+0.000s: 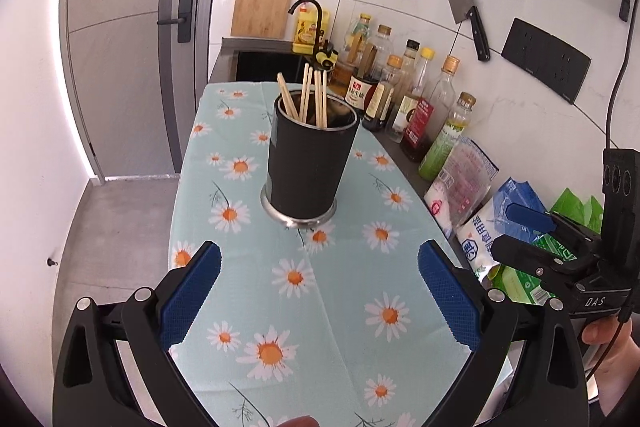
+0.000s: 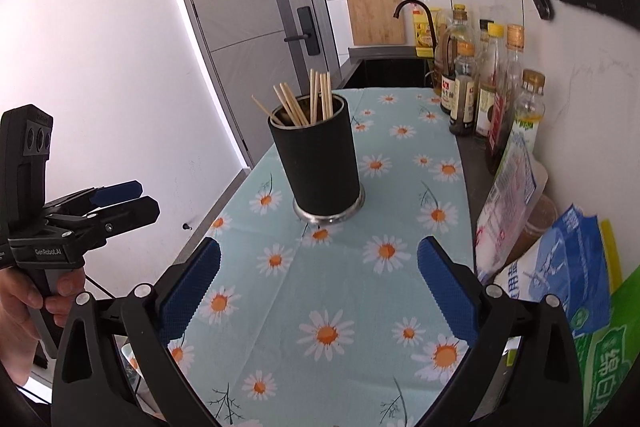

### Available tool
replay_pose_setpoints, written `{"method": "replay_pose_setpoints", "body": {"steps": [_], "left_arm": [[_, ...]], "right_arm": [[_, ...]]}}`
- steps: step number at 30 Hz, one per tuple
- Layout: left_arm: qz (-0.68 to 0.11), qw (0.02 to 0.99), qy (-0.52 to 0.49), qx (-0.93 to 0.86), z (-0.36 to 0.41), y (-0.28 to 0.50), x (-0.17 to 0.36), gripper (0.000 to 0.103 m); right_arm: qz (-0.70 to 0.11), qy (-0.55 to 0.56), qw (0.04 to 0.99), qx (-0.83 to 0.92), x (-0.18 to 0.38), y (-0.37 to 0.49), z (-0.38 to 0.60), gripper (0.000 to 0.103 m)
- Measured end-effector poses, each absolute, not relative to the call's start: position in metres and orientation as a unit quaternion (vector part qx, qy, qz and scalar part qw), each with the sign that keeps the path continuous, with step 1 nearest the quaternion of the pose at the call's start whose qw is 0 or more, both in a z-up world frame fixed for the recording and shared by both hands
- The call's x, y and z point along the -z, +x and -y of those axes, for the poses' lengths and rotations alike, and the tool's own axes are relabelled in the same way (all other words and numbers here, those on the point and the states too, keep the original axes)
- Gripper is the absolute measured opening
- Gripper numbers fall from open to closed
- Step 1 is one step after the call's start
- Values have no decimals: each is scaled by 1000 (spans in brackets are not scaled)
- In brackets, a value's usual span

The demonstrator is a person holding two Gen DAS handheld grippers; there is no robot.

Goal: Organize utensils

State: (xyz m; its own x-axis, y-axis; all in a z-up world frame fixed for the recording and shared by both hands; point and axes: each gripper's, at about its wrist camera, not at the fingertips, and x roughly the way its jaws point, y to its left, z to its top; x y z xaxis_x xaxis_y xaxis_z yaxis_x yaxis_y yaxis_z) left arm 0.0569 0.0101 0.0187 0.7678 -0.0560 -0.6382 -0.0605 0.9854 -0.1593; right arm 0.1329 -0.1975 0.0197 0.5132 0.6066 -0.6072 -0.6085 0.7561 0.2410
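A black cylindrical utensil holder (image 1: 310,163) (image 2: 320,163) with a steel base stands upright on the daisy-print cloth (image 1: 340,307) (image 2: 360,307). Several wooden chopsticks (image 1: 308,99) (image 2: 308,103) stick up out of it. My left gripper (image 1: 318,291) hovers over the cloth, short of the holder, jaws wide open and empty. My right gripper (image 2: 318,291) is likewise open and empty, a little nearer than the holder. Each gripper shows in the other's view: the right one (image 1: 524,231) at the right edge, the left one (image 2: 128,199) at the left edge, both held by a hand.
Sauce and oil bottles (image 1: 404,99) (image 2: 492,91) line the wall on the right, with plastic food bags (image 1: 500,211) (image 2: 560,267) nearer. A sink with a dark tap (image 1: 308,27) and a cutting board (image 1: 264,1) lie beyond. A cleaver (image 1: 466,7), wooden spatula and strainer hang on the wall.
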Motion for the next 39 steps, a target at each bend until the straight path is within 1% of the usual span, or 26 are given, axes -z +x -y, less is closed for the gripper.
{"method": "replay_pose_setpoints", "body": {"steps": [5, 13, 22, 39], "left_arm": [[-357, 931, -80, -4, -3, 53, -5, 96], [-375, 922, -90, -11, -3, 54, 11, 96], [-386, 918, -92, -6, 0, 58, 19, 96], [-395, 914, -93, -5, 2, 64, 24, 96]], "right_arm": [[-363, 3, 864, -349, -6, 130, 197, 98], [-354, -22, 870, -342, 2, 123, 191, 98], [-367, -19, 867, -337, 11, 124, 192, 98], [-369, -11, 868, -331, 10, 126, 193, 98]]}}
